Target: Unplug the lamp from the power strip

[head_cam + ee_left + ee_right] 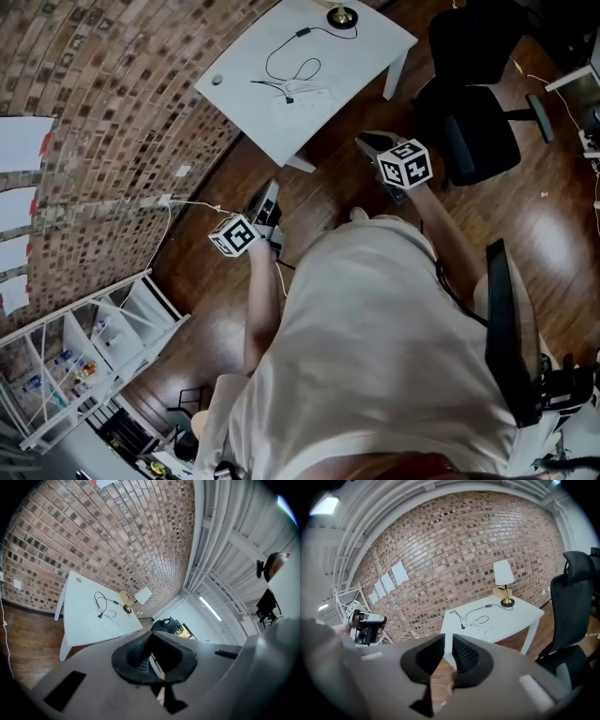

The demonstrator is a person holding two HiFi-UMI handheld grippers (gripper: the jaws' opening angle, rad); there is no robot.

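Observation:
A white table (pixel 352 52) stands ahead on the wood floor. On its far end is a lamp with a brass base (pixel 341 16) and a white shade (pixel 503 572). Its black cord (pixel 295 66) loops across the top and ends in a plug (pixel 462 626) beside a faint white power strip (pixel 480 626); I cannot tell whether the plug is seated in it. My left gripper (pixel 269 195) is held short of the table, its jaws together and empty. My right gripper (pixel 367 141) is near the table's front corner, with a narrow gap between its jaws and nothing in it.
A black office chair (pixel 478 112) stands right of the table. The brick wall (pixel 103 103) carries a socket with a white cable (pixel 169 200). A white wire rack (pixel 84 356) stands at the lower left. A yellow box (pixel 500 592) sits by the lamp.

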